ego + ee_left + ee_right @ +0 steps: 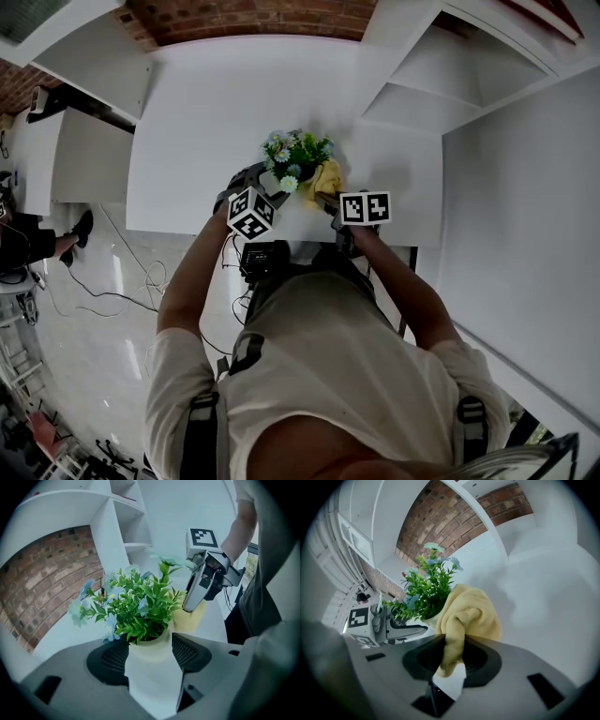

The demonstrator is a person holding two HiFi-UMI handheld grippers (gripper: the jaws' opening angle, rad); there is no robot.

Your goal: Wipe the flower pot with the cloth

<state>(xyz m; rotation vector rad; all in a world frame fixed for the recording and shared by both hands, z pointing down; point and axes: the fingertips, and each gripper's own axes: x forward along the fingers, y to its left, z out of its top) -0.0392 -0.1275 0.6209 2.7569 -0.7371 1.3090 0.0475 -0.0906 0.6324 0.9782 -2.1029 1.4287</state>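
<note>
We find the left gripper (pixel 151 659) released, jaws apart around the flower pot (pixel 149 647). The right gripper (pixel 452 654) clamps the yellow cloth (pixel 469 613) against the pot.

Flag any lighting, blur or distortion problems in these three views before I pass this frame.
Head view: strong fisheye bends the shelf edges, and the white table is washed out, nearly featureless. Left gripper view: dark round vignette, flower pot sharp, brick wall softer. Right gripper view: same vignette, cloth sharp, its tail between the jaws in shadow.
</note>
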